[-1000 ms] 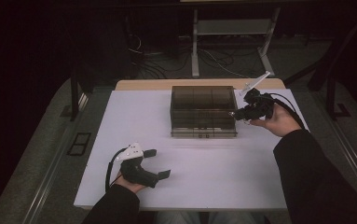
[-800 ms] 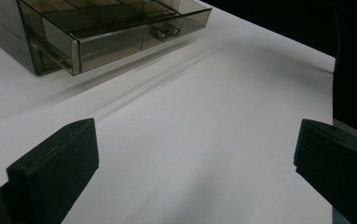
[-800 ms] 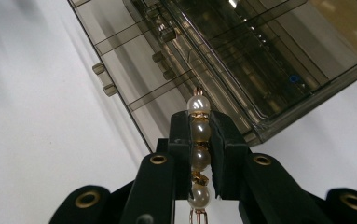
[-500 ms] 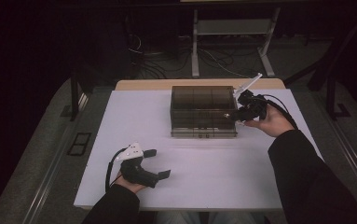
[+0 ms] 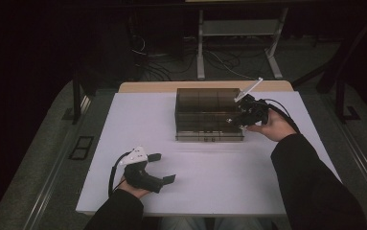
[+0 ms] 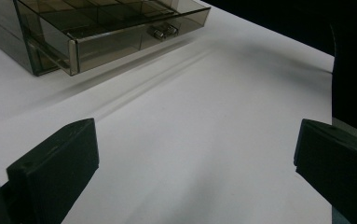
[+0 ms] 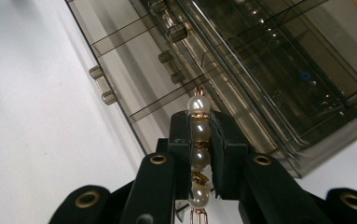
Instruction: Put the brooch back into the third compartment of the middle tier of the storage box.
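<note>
Pearl strand (image 7: 198,140) pinched in my right claw (image 7: 198,135), jaws closed on it, held over the open drawer (image 7: 134,84) of the smoky clear organizer box (image 5: 209,112). My left claw (image 5: 159,167) rests wide open, holding nothing, on the white surface (image 5: 219,167).

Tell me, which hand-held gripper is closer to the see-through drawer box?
Right. The right hand-held gripper hangs over the drawer box, holding a pearl piece. The left hand-held gripper rests apart from it, near the table's front.

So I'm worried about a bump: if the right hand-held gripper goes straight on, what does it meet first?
Probably the smoky transparent plastic drawer box; the right hand-held gripper, shut on a pearl-and-gold bead piece, points at its open drawer.
</note>
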Tool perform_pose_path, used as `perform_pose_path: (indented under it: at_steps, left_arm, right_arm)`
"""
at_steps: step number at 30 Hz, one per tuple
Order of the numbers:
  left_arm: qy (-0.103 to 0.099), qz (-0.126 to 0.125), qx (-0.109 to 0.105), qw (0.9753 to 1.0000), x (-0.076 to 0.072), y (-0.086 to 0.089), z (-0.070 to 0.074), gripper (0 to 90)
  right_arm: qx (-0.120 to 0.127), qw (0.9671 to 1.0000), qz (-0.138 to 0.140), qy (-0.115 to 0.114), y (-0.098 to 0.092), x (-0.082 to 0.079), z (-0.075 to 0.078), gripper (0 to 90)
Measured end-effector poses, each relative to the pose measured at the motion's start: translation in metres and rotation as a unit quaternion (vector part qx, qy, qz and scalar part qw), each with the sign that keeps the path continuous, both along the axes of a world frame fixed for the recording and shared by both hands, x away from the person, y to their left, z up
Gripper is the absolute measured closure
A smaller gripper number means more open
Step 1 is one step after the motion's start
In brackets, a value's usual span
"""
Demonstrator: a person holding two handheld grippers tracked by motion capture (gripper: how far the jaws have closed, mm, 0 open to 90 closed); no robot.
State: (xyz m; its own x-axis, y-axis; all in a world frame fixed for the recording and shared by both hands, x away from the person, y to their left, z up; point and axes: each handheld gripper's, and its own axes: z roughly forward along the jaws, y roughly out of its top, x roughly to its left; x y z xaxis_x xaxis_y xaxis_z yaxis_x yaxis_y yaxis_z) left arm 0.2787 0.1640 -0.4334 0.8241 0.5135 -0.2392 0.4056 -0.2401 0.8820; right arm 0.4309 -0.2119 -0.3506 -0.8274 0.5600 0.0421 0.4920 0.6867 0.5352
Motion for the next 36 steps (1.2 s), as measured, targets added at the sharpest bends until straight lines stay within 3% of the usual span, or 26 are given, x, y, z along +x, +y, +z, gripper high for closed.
perform_pose_path:
  at_steps: [36]
  left_arm:
    - [0.002, -0.003, 0.002, 1.0000, 0.000, -0.001, -0.001, 0.0]
  right_arm:
    - [-0.021, 0.9993, 0.015, 0.026, 0.021, 0.009, -0.030, 77.9]
